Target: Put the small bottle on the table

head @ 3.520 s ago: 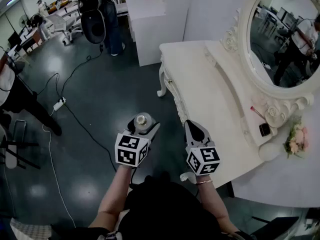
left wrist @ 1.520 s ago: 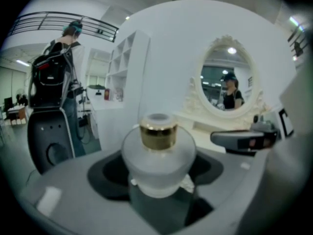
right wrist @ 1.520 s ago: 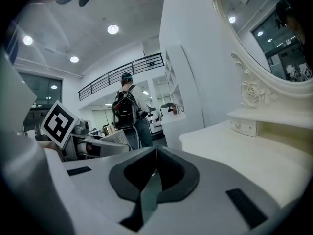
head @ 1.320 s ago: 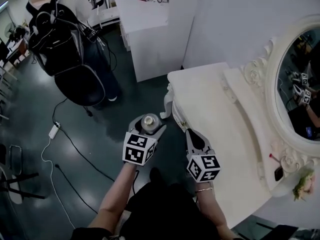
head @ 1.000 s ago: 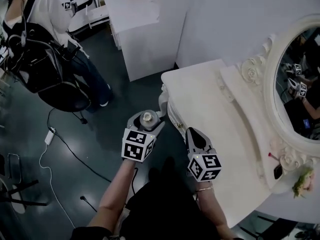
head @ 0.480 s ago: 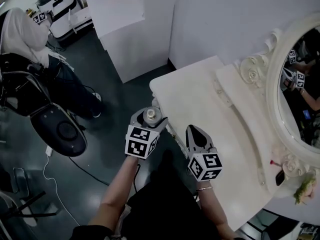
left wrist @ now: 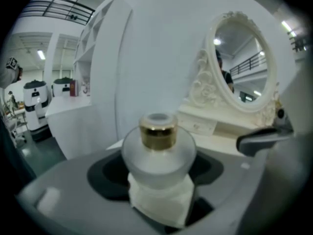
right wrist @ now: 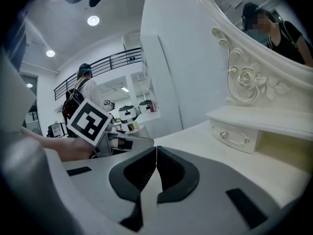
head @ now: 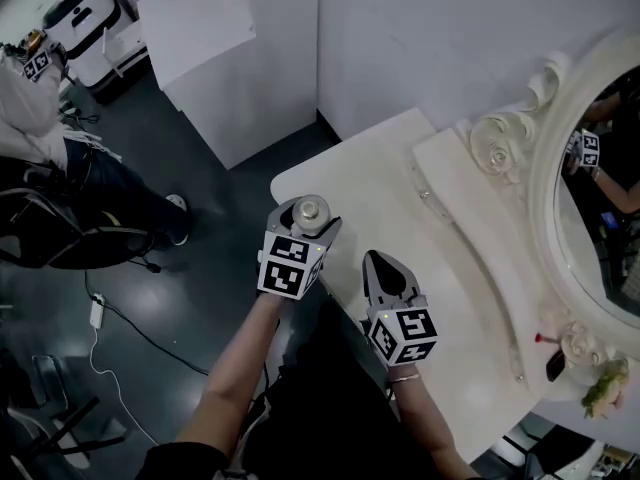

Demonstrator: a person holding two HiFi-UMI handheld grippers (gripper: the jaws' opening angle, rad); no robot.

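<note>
Right hand-held gripper [right wrist: 156,153], jaws pressed together, white table [right wrist: 195,133] beyond, marker cube [right wrist: 88,120] left, carved mirror frame [right wrist: 247,84] right

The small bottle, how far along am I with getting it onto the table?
Done: the small bottle is picked up, with the left gripper shut on its body. In hand: it is held upright at the near corner of the table, apparently not resting on the top yet. Left: lower it onto the table and release it. The right gripper is shut and empty.
</note>
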